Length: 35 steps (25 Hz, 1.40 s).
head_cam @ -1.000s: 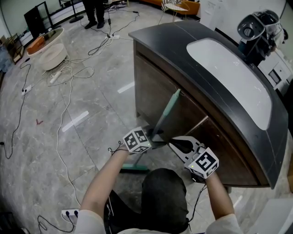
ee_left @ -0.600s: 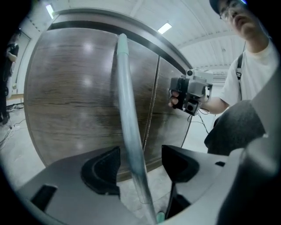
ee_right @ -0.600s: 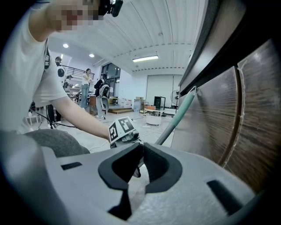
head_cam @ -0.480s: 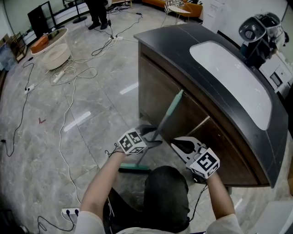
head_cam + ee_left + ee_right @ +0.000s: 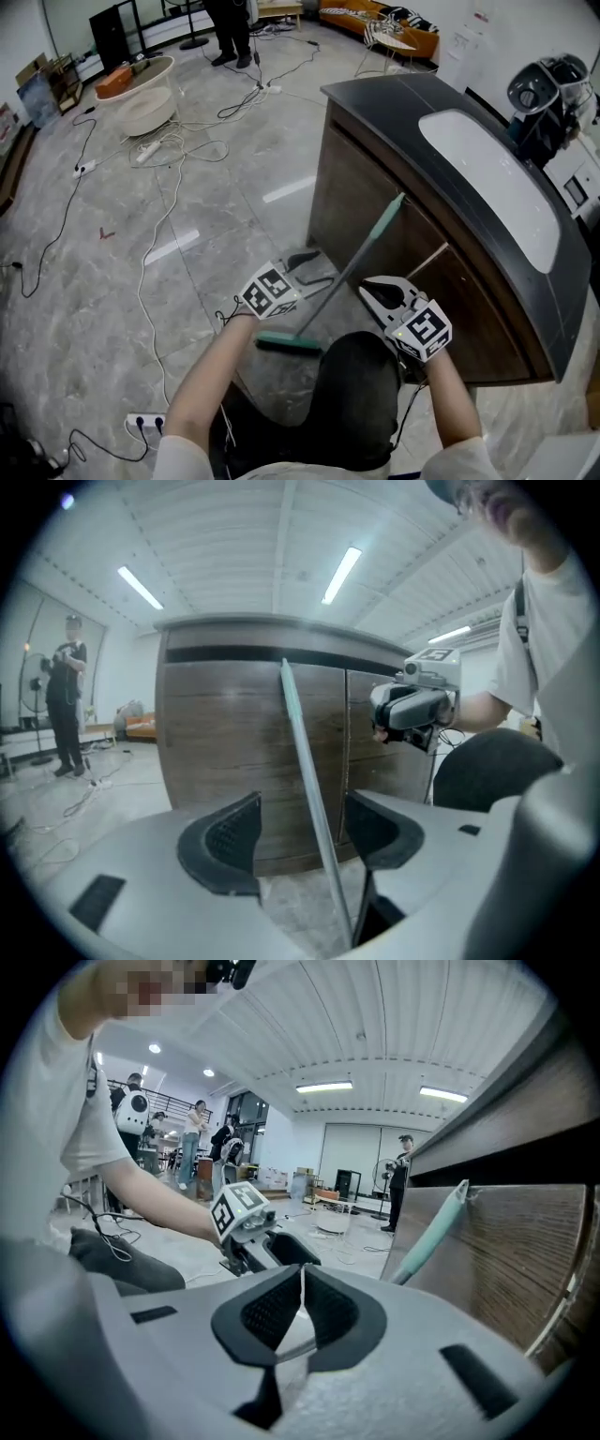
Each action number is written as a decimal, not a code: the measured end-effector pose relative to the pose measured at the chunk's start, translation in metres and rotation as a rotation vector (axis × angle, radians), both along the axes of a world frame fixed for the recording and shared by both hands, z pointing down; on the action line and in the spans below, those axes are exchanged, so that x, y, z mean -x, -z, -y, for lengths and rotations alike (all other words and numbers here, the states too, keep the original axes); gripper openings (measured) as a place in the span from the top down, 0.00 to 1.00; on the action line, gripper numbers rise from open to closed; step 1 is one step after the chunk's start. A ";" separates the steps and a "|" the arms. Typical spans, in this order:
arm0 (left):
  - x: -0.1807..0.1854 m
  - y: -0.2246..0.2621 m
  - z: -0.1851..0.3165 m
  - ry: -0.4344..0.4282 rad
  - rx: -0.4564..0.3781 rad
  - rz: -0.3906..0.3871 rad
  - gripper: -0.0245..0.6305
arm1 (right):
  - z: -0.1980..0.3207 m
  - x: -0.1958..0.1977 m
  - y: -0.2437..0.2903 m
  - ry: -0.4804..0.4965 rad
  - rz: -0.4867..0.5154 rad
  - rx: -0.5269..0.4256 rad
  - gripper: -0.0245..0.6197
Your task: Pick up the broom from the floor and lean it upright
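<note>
Broom point(image 5: 361, 248): propped at a slant, teal grip end against the wood-panelled front point(image 5: 342, 178) of the dark-topped surface, head on the marble floor point(image 5: 187, 272) by the person's knees. Left gripper point(image 5: 317, 270): released, jaws having just been opening; the shaft passes between them, untouched by either pad. Right gripper point(image 5: 367, 292): just beside the shaft, jaws having just been closing, now together on nothing.

The floor point(image 5: 216, 202) is glossy marbled stone, the counter front point(image 5: 361, 192) wood-grained, the broom handle point(image 5: 362, 255) smooth.
</note>
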<state>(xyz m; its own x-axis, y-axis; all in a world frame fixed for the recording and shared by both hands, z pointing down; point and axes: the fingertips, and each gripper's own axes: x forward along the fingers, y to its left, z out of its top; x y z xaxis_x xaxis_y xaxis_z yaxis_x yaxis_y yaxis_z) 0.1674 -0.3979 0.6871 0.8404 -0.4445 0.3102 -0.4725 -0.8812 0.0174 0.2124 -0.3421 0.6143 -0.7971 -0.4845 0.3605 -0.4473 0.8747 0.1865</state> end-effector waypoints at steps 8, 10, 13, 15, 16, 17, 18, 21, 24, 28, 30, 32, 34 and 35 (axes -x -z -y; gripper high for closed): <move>0.094 0.042 -0.033 0.233 -0.086 -0.068 0.71 | -0.008 0.050 -0.003 -0.015 0.010 -0.013 0.96; 0.114 0.046 -0.042 0.273 -0.095 -0.085 0.72 | -0.013 0.066 -0.003 0.001 0.006 -0.007 0.96; 0.134 0.044 -0.062 0.297 -0.092 -0.092 0.75 | -0.021 0.083 -0.007 0.025 0.002 0.005 0.96; 0.145 0.039 -0.072 0.313 -0.108 -0.092 0.79 | -0.023 0.091 -0.014 0.038 0.006 0.011 0.96; 0.151 0.035 -0.074 0.325 -0.123 -0.092 0.82 | -0.023 0.095 -0.018 0.041 0.010 0.011 0.96; 0.157 0.032 -0.075 0.338 -0.137 -0.093 0.85 | -0.022 0.099 -0.022 0.041 0.016 0.012 0.96; 0.162 0.028 -0.077 0.349 -0.144 -0.096 0.87 | -0.020 0.102 -0.026 0.039 0.024 0.016 0.96; 0.171 0.015 -0.084 0.368 -0.134 -0.116 0.91 | -0.016 0.109 -0.040 0.034 0.049 0.032 0.96; 0.177 0.007 -0.085 0.393 -0.120 -0.141 0.91 | -0.007 0.109 -0.051 0.027 0.064 0.033 0.96; 0.182 0.001 -0.077 0.433 -0.118 -0.191 0.93 | 0.006 0.102 -0.066 0.011 0.085 0.030 0.96; 0.181 0.007 -0.073 0.448 -0.099 -0.213 0.93 | 0.012 0.097 -0.062 -0.002 0.093 0.020 0.96; 0.181 0.017 -0.069 0.467 -0.080 -0.216 0.94 | 0.020 0.095 -0.050 -0.015 0.100 0.042 0.96; 0.184 0.035 -0.070 0.488 -0.061 -0.201 0.94 | 0.025 0.098 -0.030 -0.033 0.110 0.103 0.96; 0.186 0.046 -0.073 0.496 -0.047 -0.192 0.94 | 0.025 0.100 -0.017 -0.043 0.113 0.133 0.96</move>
